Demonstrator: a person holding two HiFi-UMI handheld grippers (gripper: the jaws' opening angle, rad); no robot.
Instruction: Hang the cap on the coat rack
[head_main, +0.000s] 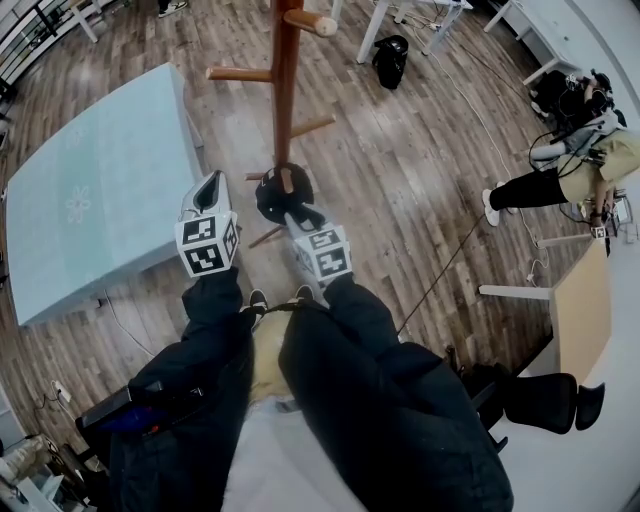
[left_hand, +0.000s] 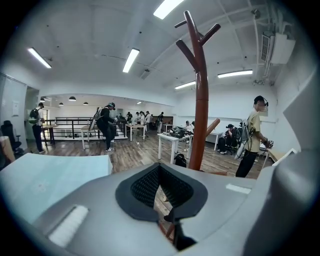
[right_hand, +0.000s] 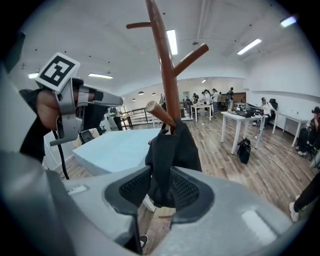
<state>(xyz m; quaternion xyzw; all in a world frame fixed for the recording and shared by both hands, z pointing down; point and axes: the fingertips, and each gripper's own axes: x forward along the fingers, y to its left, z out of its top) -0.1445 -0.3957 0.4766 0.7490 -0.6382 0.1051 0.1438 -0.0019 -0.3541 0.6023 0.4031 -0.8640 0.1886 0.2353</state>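
Cap (right_hand: 172, 150): black, hangs on a low peg (right_hand: 160, 114) of the coat rack (head_main: 286, 80), against the pole.
Right gripper (right_hand: 160, 187): fingers released, spread either side of the cap's lower part.
Left gripper (left_hand: 160, 170): fingers clenched, empty, off beside the rack.
Progress: hanging looks done; only backing the right gripper clear seems left.

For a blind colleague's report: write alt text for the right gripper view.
A black cap hangs from a lower peg of the brown wooden coat rack, its lower part between the open jaws of the right hand-held gripper. The left hand-held gripper is raised at left, with a pale blue table behind.
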